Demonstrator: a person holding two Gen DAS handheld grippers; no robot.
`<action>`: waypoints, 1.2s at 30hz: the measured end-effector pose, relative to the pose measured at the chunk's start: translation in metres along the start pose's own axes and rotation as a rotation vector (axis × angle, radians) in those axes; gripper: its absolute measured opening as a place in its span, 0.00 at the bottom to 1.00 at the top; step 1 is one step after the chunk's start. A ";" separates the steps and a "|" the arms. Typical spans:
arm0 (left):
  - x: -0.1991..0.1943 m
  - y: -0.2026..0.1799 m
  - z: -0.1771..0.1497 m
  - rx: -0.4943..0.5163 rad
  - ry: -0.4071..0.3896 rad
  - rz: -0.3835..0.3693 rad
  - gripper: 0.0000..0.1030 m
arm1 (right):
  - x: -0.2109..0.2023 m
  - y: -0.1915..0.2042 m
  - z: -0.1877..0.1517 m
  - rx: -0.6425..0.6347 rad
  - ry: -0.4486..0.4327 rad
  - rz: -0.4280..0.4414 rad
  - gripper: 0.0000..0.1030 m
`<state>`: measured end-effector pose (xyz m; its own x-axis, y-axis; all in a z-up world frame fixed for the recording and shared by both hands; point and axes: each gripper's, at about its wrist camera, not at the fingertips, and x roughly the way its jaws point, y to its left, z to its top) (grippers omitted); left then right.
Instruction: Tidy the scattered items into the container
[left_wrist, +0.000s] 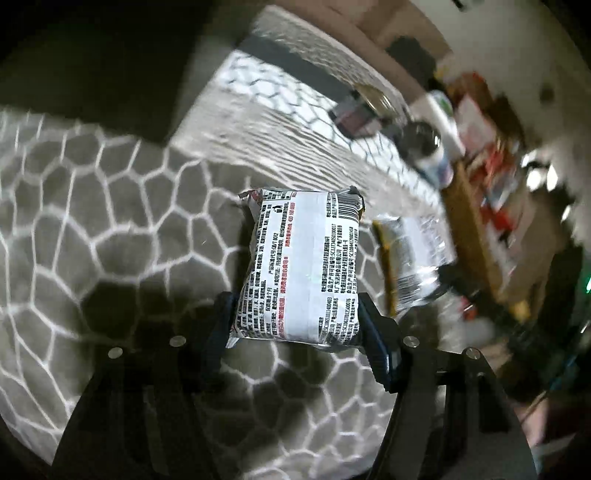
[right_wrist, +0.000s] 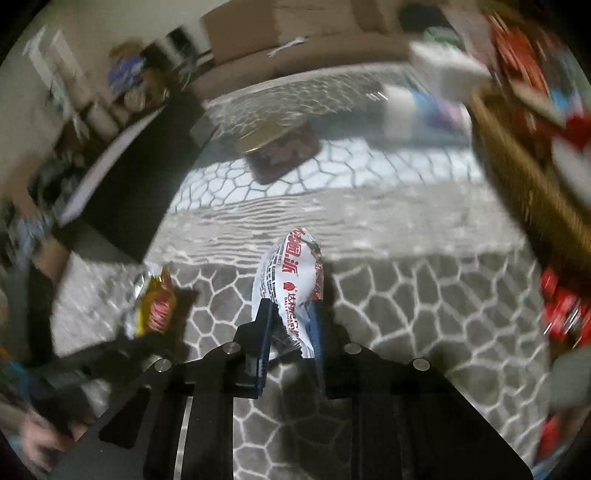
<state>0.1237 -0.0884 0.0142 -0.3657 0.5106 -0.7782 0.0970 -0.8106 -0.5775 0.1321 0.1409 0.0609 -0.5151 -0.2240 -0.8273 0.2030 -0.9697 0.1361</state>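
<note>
My left gripper (left_wrist: 295, 317) is shut on a white snack packet (left_wrist: 299, 266) with black and red print, held flat above the grey web-patterned cloth (left_wrist: 110, 206). A second, silvery packet (left_wrist: 410, 258) shows just to its right, blurred. My right gripper (right_wrist: 290, 325) is shut on a white and red snack packet (right_wrist: 295, 273), held edge-on above the cloth. In the right wrist view the other gripper holds a yellow and red packet (right_wrist: 155, 302) at the left. A wicker container (right_wrist: 524, 184) with red packets stands at the right; it also shows in the left wrist view (left_wrist: 472, 221).
A dark tin with a gold lid (right_wrist: 280, 147) lies on the cloth at the back. White and blue bottles (left_wrist: 439, 147) stand near the container. A black board (right_wrist: 125, 184) lies at the left. Cardboard boxes (right_wrist: 295, 37) stand behind.
</note>
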 end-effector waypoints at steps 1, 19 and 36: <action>-0.002 0.005 0.002 -0.027 0.001 -0.018 0.61 | 0.001 0.014 0.000 -0.065 0.002 -0.039 0.18; -0.062 0.063 0.005 -0.121 -0.138 0.104 0.80 | 0.010 0.084 -0.014 -0.143 0.053 0.139 0.18; -0.052 -0.008 -0.007 0.337 -0.212 0.535 0.80 | -0.014 -0.003 -0.009 0.227 -0.045 0.194 0.51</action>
<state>0.1486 -0.1060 0.0573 -0.5252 -0.0267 -0.8505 0.0341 -0.9994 0.0103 0.1457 0.1481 0.0673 -0.5223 -0.4061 -0.7498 0.1124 -0.9044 0.4115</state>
